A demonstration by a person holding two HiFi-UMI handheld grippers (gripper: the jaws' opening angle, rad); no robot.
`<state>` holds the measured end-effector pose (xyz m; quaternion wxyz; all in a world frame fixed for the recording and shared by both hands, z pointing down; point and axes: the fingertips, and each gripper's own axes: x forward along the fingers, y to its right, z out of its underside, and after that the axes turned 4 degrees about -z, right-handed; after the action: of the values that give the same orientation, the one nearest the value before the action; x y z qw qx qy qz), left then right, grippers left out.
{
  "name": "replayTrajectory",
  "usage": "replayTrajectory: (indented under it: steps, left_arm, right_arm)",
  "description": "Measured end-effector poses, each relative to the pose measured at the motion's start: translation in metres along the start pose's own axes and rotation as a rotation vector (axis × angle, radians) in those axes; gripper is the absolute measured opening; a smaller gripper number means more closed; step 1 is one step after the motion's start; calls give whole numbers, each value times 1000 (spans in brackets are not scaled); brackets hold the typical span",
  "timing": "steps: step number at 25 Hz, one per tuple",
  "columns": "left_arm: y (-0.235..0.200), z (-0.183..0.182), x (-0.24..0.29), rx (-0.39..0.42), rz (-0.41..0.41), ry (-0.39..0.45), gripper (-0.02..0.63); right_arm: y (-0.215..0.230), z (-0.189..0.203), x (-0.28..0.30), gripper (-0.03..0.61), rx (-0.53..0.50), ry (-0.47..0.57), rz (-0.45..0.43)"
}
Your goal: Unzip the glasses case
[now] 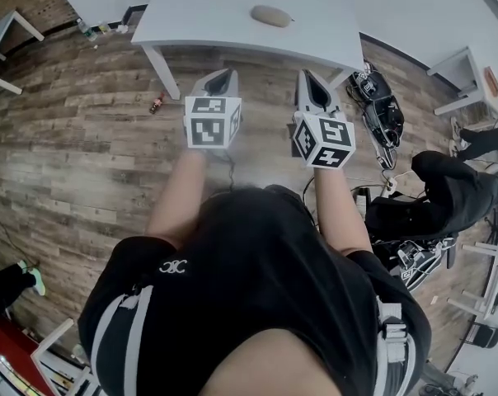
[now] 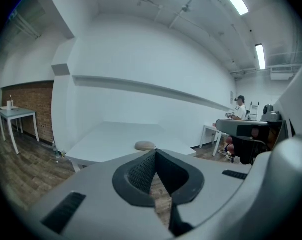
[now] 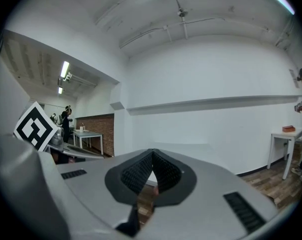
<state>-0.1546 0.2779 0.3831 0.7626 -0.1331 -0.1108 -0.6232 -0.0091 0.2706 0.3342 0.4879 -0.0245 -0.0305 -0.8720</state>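
Observation:
A small oval beige glasses case (image 1: 270,16) lies on the white table (image 1: 208,19) ahead of me; the left gripper view shows the case (image 2: 145,145) beyond the jaw tips. My left gripper (image 1: 224,74) and right gripper (image 1: 307,76) are held side by side in the air short of the table's near edge, over the wooden floor. Both are shut with nothing between their pads. From the right gripper (image 3: 152,154) only the table top and white wall show; the case is hidden. The left gripper (image 2: 155,153) points slightly down toward the table.
A table leg (image 1: 161,71) stands just left of the left gripper. Black bags and cables (image 1: 381,106) lie on the floor at right, beside a seated person (image 1: 447,192). More white tables stand at far right (image 1: 467,77) and far left (image 1: 2,40). A small bottle (image 1: 157,102) lies on the floor.

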Motion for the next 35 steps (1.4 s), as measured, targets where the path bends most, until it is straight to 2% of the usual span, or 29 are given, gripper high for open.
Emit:
replayTrajectory:
  steps: [7,12,20,28,35]
  left_arm:
    - [1,-1,29,10,5,-24,-6]
    - [0,-2,70,38,-5,-42,-6]
    - [-20,-40,177,63,-44,-78,-6]
    - [-18,-79,291,57,-68,-130,-6]
    - [-18,-88,372,83,-73,-188,-6]
  right_arm:
    - [23,8,17,11,18,-16,9]
    - [59,20,45,11,45,-18,18]
    - [135,15,145,11,84,-19,2]
    - [220,8,237,11,85,-71,-48]
    - [281,22,302,11,93,-129,-92]
